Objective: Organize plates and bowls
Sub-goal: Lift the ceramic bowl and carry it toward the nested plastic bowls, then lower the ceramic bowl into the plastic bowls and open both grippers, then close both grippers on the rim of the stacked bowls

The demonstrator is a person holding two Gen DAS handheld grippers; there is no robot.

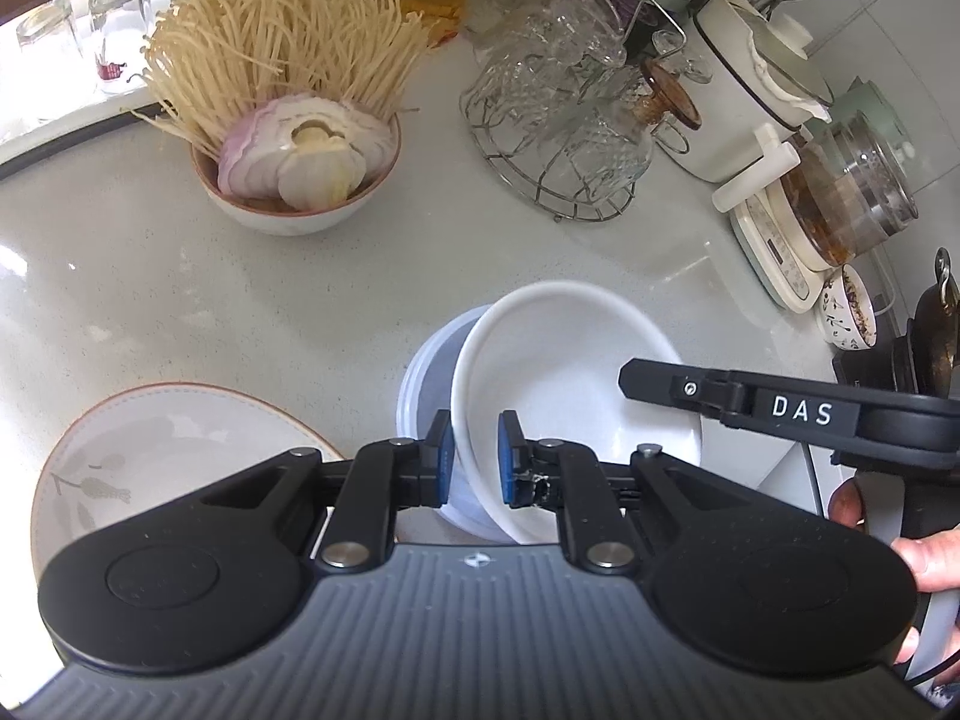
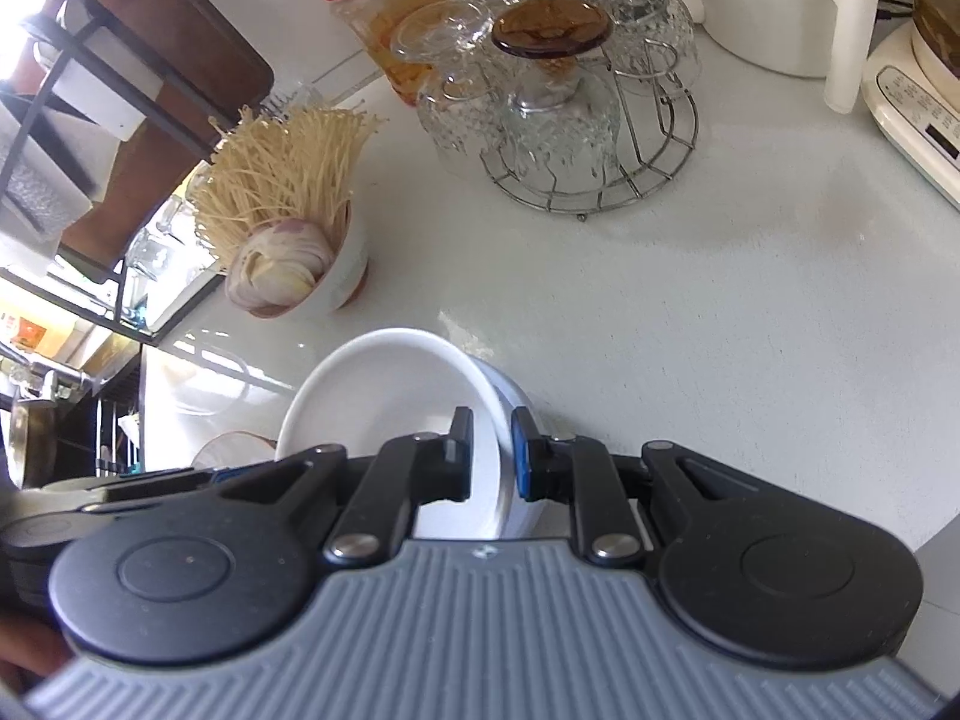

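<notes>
Left wrist view: both grippers are on the same white glazed ceramic bowl (image 1: 576, 360), which sits tilted in a second white bowl (image 1: 423, 372) underneath it on the pale speckled worktop (image 1: 180, 276).
Left gripper (image 1: 474, 456): jaws closed on the top bowl's near rim, one blue pad inside the wall, one outside.
Right gripper (image 2: 491, 456): jaws closed on the opposite rim of the same bowl, seen from its own wrist view; from the left view only its black arm marked DAS crosses the bowl.
Top bowl: empty, leaning, one edge raised, not seated flush in the lower bowl.
Progress: judged mid-way through a nesting step; two white bowls are together but the stack is not settled. I cannot tell whether the top bowl is going in or coming out.
Left to do: the flat white plate with brown rim and grey leaf print (image 1: 150, 450) lies alone beside the left gripper, unstacked.
Filled bowl: the white bowl with a brown rim (image 1: 294, 204), well apart at the back, holds a bunch of pale enoki mushrooms (image 1: 282, 42) and sliced purple onion (image 1: 300, 150); probably stays put.
Small bowl: a patterned small bowl (image 1: 849, 312) at the right edge, contents unclear.
Rack: a round wire rack (image 1: 558, 138) carries upturned clear glass cups, one amber.
Jar: a clear plastic jar with red lid (image 2: 384, 18) holds something orange.
Kettle: a glass kettle on a cream base (image 1: 840, 204) holds brownish liquid.
</notes>
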